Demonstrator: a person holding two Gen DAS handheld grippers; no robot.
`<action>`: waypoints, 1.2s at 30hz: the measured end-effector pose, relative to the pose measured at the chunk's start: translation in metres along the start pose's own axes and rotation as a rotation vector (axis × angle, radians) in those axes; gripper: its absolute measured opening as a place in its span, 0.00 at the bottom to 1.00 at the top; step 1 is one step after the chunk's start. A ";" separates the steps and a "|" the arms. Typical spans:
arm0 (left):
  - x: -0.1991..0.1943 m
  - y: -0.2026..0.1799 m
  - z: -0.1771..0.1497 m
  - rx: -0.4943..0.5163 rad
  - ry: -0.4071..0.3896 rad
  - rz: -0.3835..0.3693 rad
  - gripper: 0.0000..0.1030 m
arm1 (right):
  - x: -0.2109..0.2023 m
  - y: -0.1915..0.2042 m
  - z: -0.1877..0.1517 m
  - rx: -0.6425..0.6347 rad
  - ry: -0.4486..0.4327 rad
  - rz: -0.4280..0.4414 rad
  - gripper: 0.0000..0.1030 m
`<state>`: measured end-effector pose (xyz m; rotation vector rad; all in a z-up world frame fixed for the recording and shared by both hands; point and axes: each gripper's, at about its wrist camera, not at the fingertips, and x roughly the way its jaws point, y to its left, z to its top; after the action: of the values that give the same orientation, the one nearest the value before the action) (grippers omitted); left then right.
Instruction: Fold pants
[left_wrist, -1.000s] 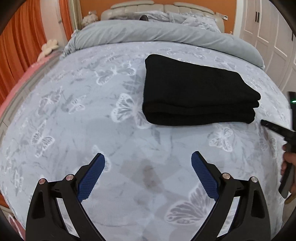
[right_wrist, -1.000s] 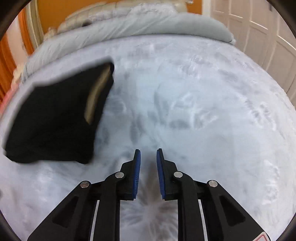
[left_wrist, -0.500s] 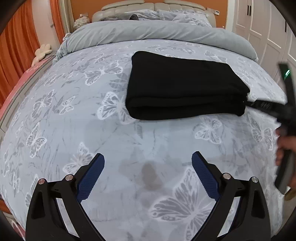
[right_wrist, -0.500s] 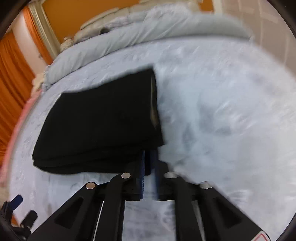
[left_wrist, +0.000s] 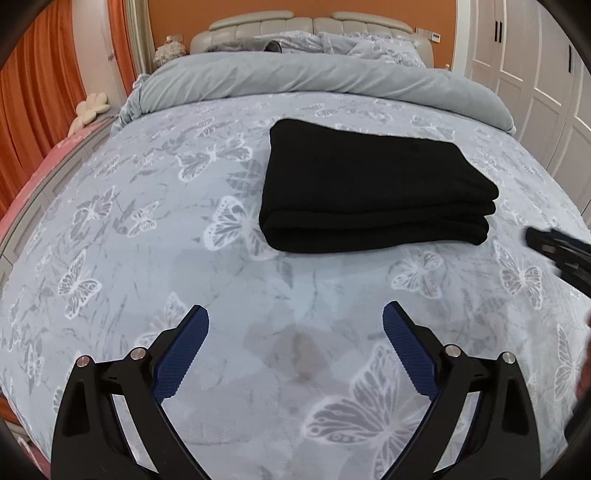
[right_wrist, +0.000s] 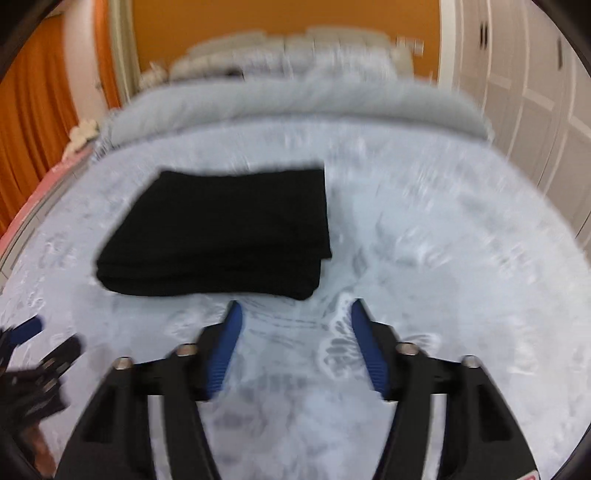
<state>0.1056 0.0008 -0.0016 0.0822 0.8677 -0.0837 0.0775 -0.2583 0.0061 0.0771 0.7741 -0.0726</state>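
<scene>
The right hand-held gripper, jaws just sprung apart and empty, has let go of the folded pants on the bed, so folding looks finished.

Black pants folded flat, mid-bed.

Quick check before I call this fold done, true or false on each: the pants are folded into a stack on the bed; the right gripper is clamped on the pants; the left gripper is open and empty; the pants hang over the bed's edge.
1. The black pants lie folded in a stack on the butterfly bedspread. True.
2. The right gripper is clamped on the pants. False: its jaws have just been opening, nothing is between them, and it sits clear of the stack.
3. The left gripper is open and empty. True.
4. The pants hang over the bed's edge. False: bedspread shows on every side of them.
</scene>
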 end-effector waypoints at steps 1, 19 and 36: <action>-0.004 -0.001 -0.001 0.003 -0.014 -0.001 0.91 | -0.019 0.006 -0.008 -0.019 -0.035 -0.006 0.60; -0.070 0.005 -0.061 -0.064 -0.097 -0.008 0.95 | -0.074 -0.015 -0.088 0.064 -0.076 -0.037 0.73; -0.071 -0.002 -0.068 0.029 -0.090 -0.015 0.95 | -0.063 0.007 -0.097 0.036 -0.054 -0.047 0.73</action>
<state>0.0085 0.0088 0.0086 0.0982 0.7771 -0.1127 -0.0341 -0.2393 -0.0185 0.0906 0.7210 -0.1324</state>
